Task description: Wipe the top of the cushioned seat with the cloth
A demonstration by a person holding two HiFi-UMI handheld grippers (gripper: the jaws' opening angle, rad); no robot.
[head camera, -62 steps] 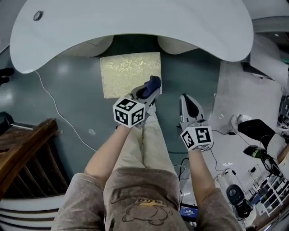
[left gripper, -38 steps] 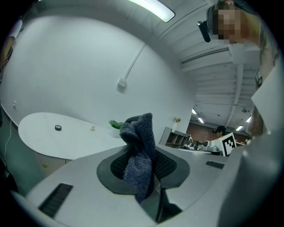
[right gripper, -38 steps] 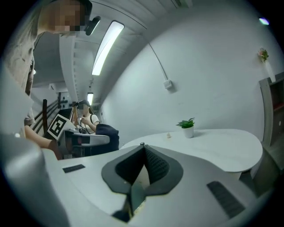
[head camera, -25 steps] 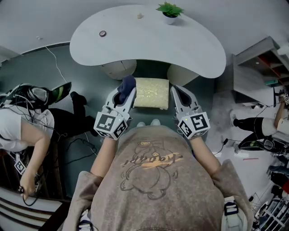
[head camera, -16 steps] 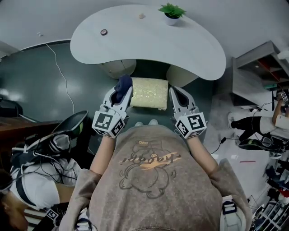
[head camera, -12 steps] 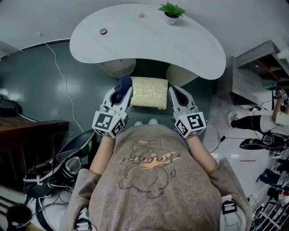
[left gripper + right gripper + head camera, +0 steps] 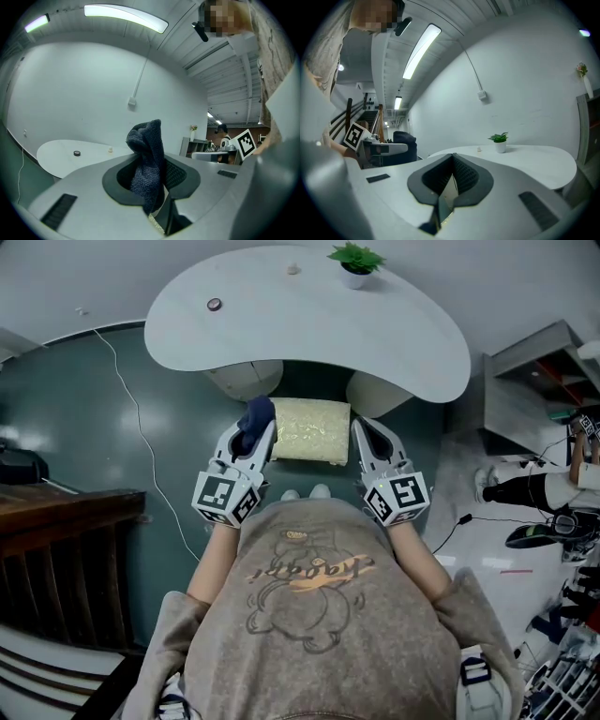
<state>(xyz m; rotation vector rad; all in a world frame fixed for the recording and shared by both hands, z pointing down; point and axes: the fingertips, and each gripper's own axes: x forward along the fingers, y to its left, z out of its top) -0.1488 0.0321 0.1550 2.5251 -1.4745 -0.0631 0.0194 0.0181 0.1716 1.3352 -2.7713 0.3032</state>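
Seat (image 7: pixel 309 430), head view: below and between my grippers, long axis crosswise; I judge it just right of the cloth (image 7: pixel 256 414) in my left gripper (image 7: pixel 251 432). Left gripper view: jaws clamped on cloth. Right gripper view: right gripper (image 7: pixel 451 180) closed, empty.

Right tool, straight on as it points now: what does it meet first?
Likely the white table, at its near edge: the right tool, jaws together, aims at it, left of the potted plant. Height is unclear; it might skim the top toward the wall.
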